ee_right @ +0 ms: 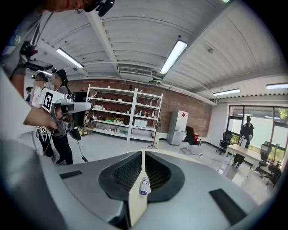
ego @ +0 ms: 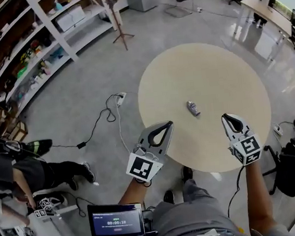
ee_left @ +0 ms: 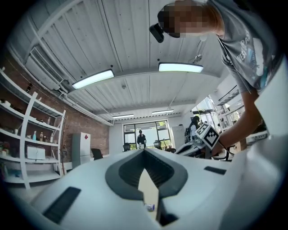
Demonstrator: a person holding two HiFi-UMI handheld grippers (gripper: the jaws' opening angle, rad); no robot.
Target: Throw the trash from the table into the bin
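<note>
We were only at the approach: our left gripper and right gripper hung over the table at its 6 o'clock edge, jaws together and empty. The small can lay mid-table, at 11 o'clock from the right gripper; next, we judged, one gripper had to open and reach it.

My right gripper: jaws tip to tip, nothing gripped. Small can on pale table, seen through slit under tips. White shelf rack beyond. Left gripper left of rack, fridge right of rack.
</note>
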